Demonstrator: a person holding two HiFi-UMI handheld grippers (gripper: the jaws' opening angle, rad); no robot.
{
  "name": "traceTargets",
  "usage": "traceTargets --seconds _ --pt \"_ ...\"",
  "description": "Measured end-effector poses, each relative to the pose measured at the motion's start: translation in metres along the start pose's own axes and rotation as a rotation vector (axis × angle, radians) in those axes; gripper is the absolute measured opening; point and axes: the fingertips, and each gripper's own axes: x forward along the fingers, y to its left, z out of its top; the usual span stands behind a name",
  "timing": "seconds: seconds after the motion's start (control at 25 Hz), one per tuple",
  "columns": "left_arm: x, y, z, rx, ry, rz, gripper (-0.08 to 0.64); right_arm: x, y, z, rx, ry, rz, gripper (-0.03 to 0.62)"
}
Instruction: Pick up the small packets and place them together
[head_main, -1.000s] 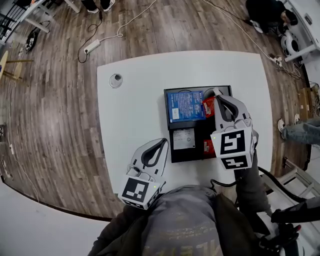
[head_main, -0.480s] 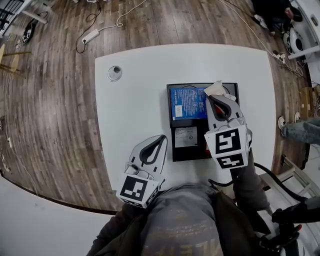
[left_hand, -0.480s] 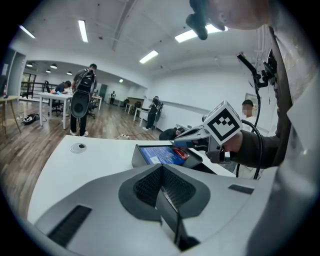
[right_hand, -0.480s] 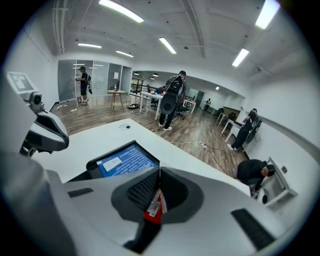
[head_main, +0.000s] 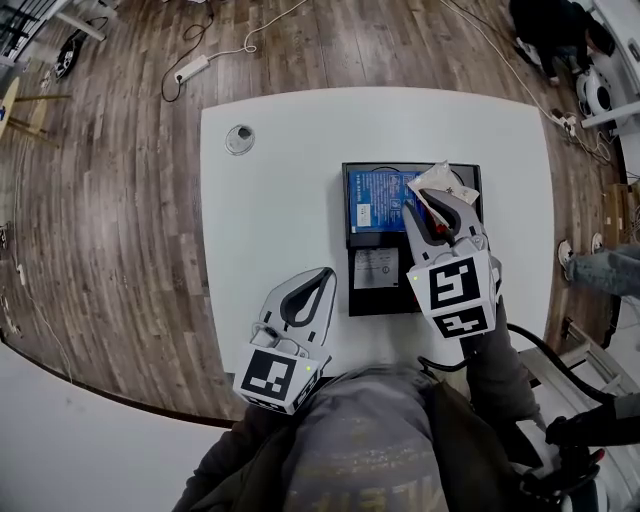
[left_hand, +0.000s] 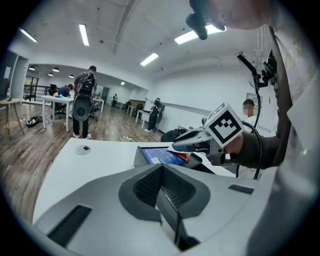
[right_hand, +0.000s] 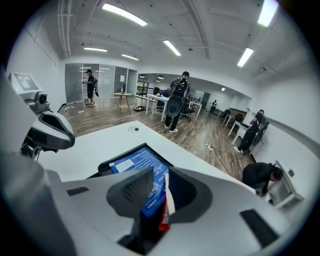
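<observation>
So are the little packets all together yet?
Nearly. Done: a blue packet lies in the black tray. In hand: a red and white packet stands between the right tongs, which have just been opening over the tray, so it is probably being dropped in. The left tongs are shut and empty. Left: letting go, plus any packets hidden under the tongs.

Your tray sits right of centre on the table; a packet lies in its far part, a card nearer you; a disc, perhaps inset, far left.
</observation>
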Motion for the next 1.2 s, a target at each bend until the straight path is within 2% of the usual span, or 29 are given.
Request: traceTargets --seconds 0.48,0.84,1.04,1.2 --pt "-0.015 -0.031 -0.004 0.038 -0.011 -0.028 0.003 -0.038 0.009 -0.013 0.003 -0.034 -0.037 0.081" --pt "-0.023 -0.066 -0.015 0.085 0.001 -0.078 0.003 -0.079 0.031 -0.07 0.031 0.012 -0.046 0.08" --pt "-0.028 -0.09 -0.027 0.108 0.034 -0.1 0.003 -0.092 0.068 -0.098 0.019 0.04 0.033 0.08" --pt "-0.03 -0.103 -0.035 0.117 0.038 -0.114 0.003 -0.097 0.096 -0.113 0.007 0.046 0.099 0.017"
